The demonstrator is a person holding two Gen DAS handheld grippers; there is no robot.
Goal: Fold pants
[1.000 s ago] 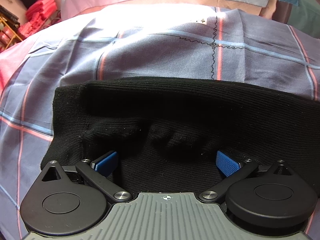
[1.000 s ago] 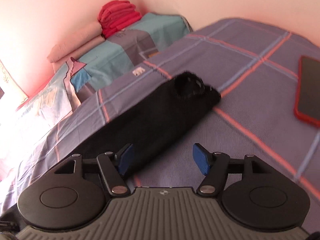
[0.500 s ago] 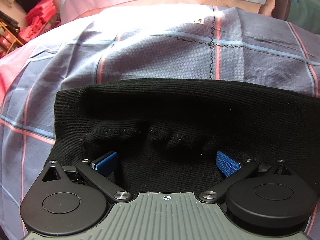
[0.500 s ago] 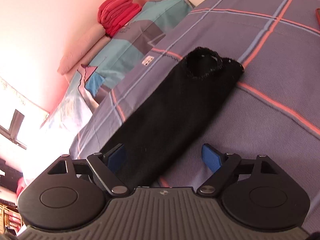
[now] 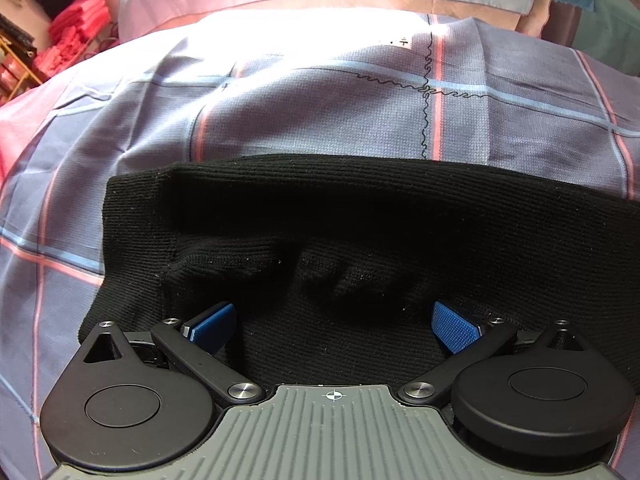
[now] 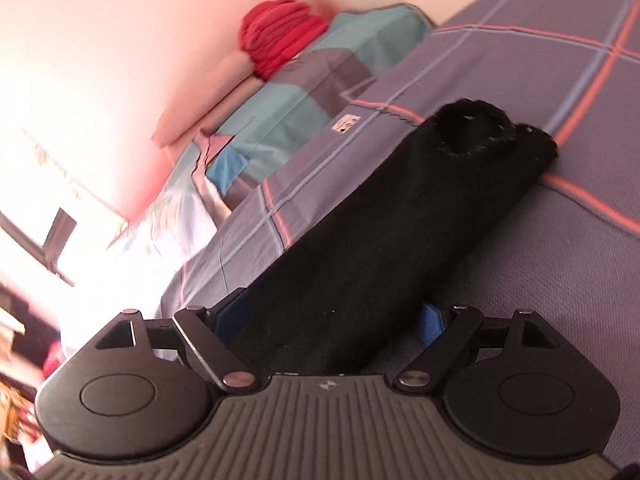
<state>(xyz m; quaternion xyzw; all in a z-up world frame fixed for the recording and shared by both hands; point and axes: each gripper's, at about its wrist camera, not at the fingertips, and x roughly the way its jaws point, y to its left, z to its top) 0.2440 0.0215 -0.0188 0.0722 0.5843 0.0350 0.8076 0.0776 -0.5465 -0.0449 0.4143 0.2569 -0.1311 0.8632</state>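
The pants (image 6: 384,248) are lying on the bed (image 6: 560,280), long axis running away from the right gripper (image 6: 332,320), whose wide jaws, just narrowing slightly, are straddling the near end ungripped.

Left gripper (image 5: 334,326) open; right gripper (image 6: 334,316) closing.

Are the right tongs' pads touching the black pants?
Cannot tell. In the right wrist view the black pants run between the wide-spread right tongs, hiding much of both blue pads; neither contact nor gap shows plainly.
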